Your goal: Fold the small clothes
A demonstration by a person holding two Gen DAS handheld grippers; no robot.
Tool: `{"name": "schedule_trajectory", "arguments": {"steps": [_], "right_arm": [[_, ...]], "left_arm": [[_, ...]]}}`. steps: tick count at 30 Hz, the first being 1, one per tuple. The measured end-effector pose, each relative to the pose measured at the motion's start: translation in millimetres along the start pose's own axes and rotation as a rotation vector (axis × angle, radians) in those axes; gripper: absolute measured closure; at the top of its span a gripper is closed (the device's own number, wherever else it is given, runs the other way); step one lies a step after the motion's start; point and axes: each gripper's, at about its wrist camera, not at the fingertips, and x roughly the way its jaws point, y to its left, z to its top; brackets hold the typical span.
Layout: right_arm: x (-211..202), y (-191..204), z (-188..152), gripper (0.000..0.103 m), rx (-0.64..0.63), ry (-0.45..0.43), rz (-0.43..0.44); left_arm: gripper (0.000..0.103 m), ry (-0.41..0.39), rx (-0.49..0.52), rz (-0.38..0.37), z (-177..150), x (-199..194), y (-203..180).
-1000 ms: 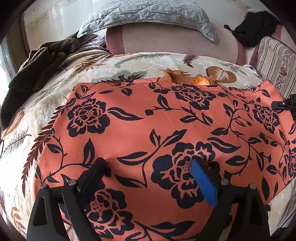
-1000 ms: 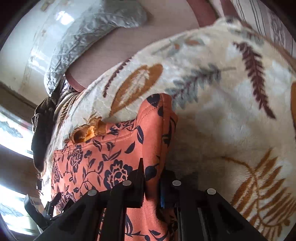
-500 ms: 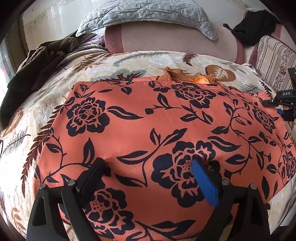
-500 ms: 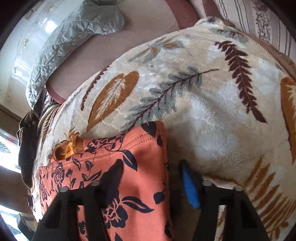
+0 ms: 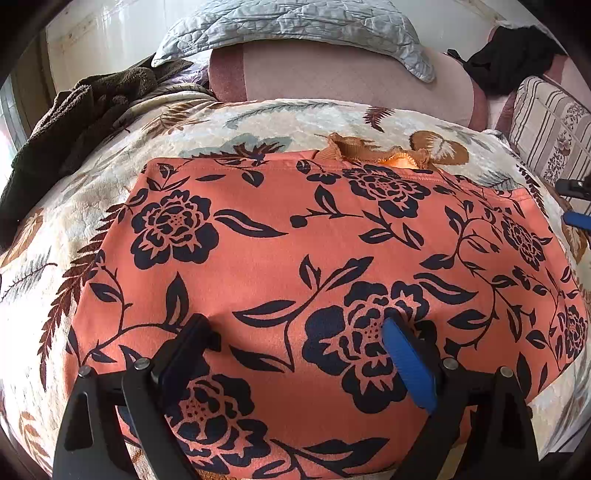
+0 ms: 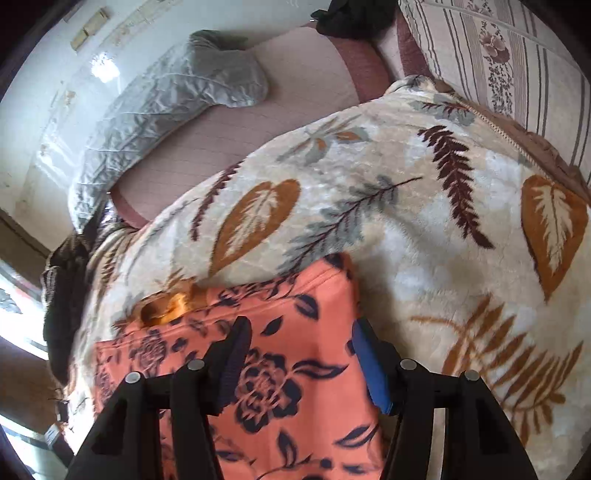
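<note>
An orange garment (image 5: 295, 266) printed with dark navy roses and leaves lies spread flat on the leaf-patterned blanket (image 5: 92, 206) covering the bed, its straight far hem running towards the pink mattress end (image 5: 351, 81). At the middle of that far hem a bunched strip of brownish-orange ribbed cloth (image 5: 369, 151) pokes out from beneath the garment; what it belongs to cannot be made out. The left gripper (image 5: 295, 336) sits low over the near part of the garment, jaws spread wide with nothing between them, its blue pad (image 5: 406, 365) visible on one finger. The right gripper (image 6: 299, 339) hangs over the garment's far right corner, jaws also wide apart and gripping nothing, one finger over the cloth and the other by its side edge. The garment's near edge is cut off behind the left gripper, and the right wrist view is blurred towards the garment's left side. A grey quilted pillow (image 5: 295, 26) rests beyond the mattress end.
</note>
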Motion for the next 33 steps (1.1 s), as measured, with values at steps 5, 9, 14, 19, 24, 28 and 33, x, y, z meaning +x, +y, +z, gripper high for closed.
{"name": "schedule_trajectory", "arguments": {"steps": [5,9,14,19,24,28,33], "right_arm": [[-4,16,-73,0.033,0.088,0.115,0.208],[31,4,-102,0.038,0.128,0.19,0.214],[7,19,-84,0.033,0.136,0.098,0.238],[42,26,-59,0.028,0.102,0.14,0.171],[35,36,-78,0.03,0.068,0.099,0.166],[5,59,-114,0.029,-0.052,0.05,0.197],[18,31,-141,0.025,0.057,0.122,0.175]], "left_arm": [[0.009,0.001,-0.001,-0.001,0,0,0],[0.009,0.003,-0.01,-0.007,0,-1,1],[0.009,0.003,-0.004,-0.009,-1,-1,1],[0.009,0.01,-0.036,-0.047,2,-4,7],[0.009,-0.003,-0.101,-0.076,-2,-16,29],[0.009,-0.025,-0.136,-0.039,-11,-24,52],[0.009,-0.054,-0.164,0.059,-26,-45,88]]}}
